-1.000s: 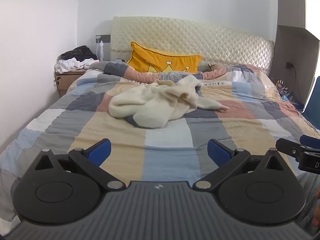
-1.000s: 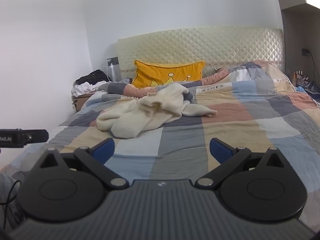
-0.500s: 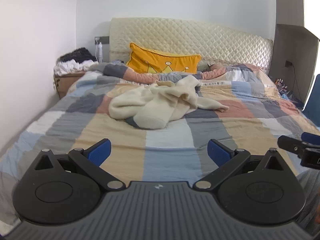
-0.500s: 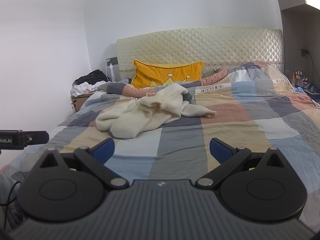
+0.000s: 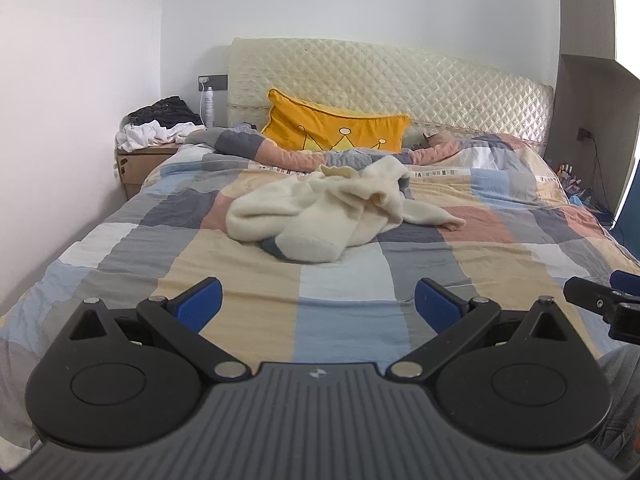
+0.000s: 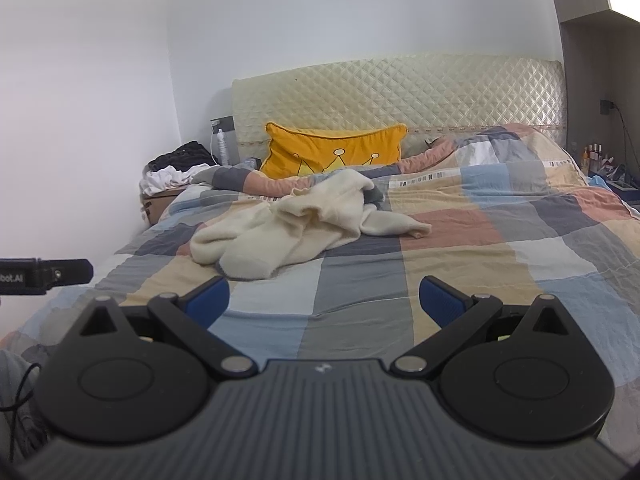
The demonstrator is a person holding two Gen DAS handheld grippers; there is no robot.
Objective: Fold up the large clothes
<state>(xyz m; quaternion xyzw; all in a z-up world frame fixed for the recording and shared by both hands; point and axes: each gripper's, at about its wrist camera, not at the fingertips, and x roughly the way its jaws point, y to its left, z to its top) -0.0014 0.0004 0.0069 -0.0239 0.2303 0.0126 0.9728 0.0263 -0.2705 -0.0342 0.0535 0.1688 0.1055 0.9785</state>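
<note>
Step was approach, nothing gripped: my left gripper (image 5: 317, 304) & right gripper (image 6: 325, 302) both hung spread wide, empty, over the bed's (image 5: 248, 304) near end. Cream garment (image 5: 328, 216) lay crumpled mid-bed, well apart from both. Next move, I reckoned: reach fwd, pinch 2 edges, spread it flat.

A patchwork quilt (image 5: 344, 300) is spread over the bed. An orange crown-print cushion (image 5: 336, 130) is propped against the quilted headboard (image 5: 400, 76). Dark and white clothes (image 5: 158, 124) are heaped on the nightstand (image 5: 136, 164).
</note>
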